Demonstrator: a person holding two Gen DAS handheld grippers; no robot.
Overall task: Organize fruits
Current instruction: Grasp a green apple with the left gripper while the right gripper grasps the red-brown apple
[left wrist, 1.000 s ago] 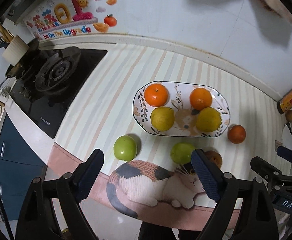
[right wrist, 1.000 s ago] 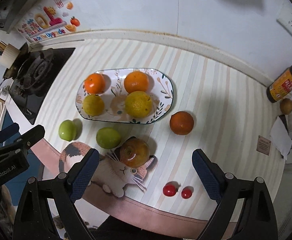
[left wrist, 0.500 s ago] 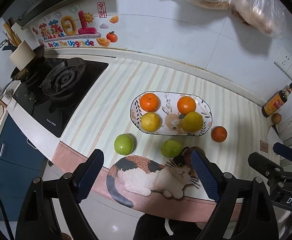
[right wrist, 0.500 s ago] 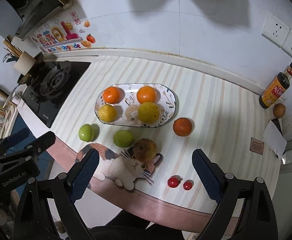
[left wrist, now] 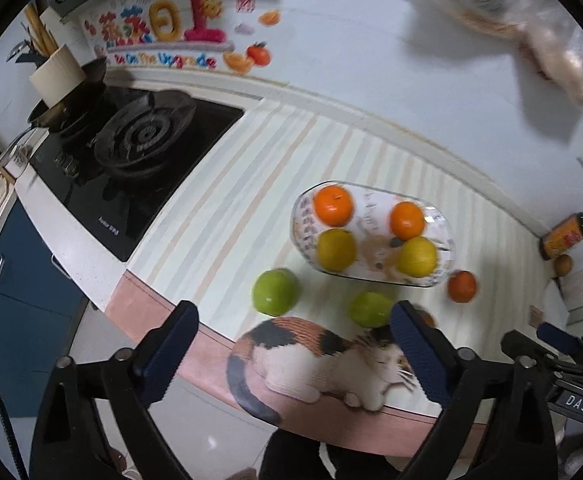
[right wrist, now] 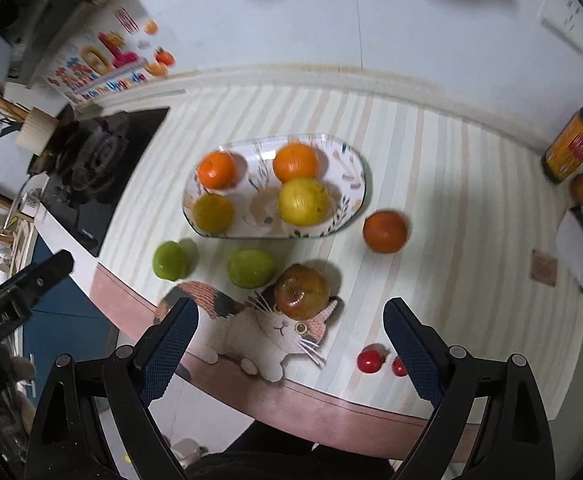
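An oval patterned plate point(left wrist: 445, 236) point(right wrist: 351, 184) holds two oranges and two yellow fruits. On the counter in front of it lie two green apples point(left wrist: 274, 292) point(right wrist: 250, 269), a red-brown apple point(right wrist: 301, 291), a loose orange point(left wrist: 462, 287) point(right wrist: 384, 231) and two small tomatoes point(right wrist: 370, 361). My left gripper point(left wrist: 291, 356) is open and empty, above the counter's front edge near the green apples. My right gripper point(right wrist: 289, 354) is open and empty, above the front edge near the red-brown apple.
A gas stove point(left wrist: 139, 148) with a pot sits at the left. A sauce bottle point(right wrist: 573, 142) and a small brown fruit point(right wrist: 582, 188) stand at the far right by the wall. A cat picture point(left wrist: 315, 360) lies on the mat's front edge.
Both grippers have moved closer to the counter again after pulling back; the fruits look larger. Both views are blurred by motion. No fruit has moved.
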